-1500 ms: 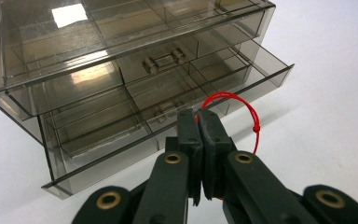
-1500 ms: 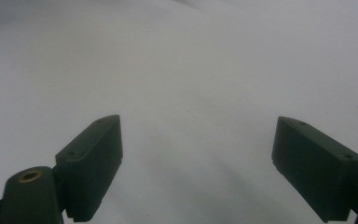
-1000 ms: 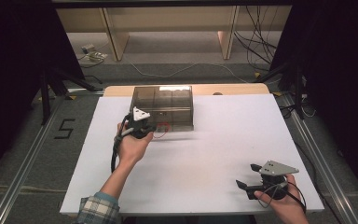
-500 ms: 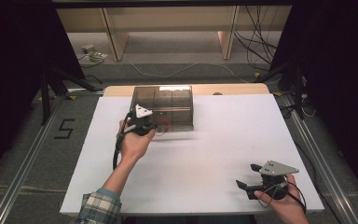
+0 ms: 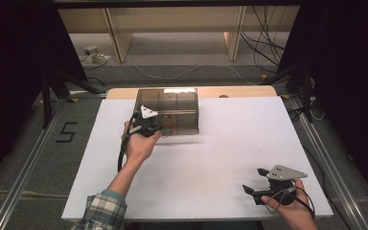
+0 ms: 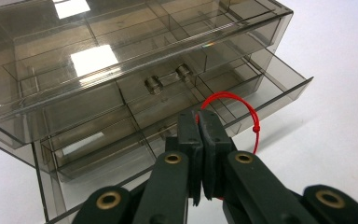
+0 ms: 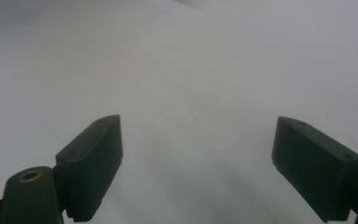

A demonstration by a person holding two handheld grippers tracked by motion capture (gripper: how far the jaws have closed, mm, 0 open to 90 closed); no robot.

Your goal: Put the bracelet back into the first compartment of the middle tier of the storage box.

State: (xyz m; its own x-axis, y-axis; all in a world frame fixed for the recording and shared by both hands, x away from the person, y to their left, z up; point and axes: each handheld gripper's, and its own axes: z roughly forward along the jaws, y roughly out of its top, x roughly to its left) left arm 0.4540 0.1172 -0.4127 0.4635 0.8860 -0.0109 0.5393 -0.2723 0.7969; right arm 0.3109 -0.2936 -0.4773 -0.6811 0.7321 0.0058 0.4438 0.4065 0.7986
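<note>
White tabletop carries a smoky clear drawer box near its far edge, bottom drawer pulled partly out. Left gripper is clamped on a red loop at that drawer. Right gripper rests near the tabletop's near right corner, jaws apart.

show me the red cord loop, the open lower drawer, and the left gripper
red cord loop (image 6: 242,103), left gripper view, top of its arc.
lower drawer (image 6: 279,95), left gripper view, front wall.
left gripper (image 6: 202,122), left gripper view, between the shut fingertips.
</note>
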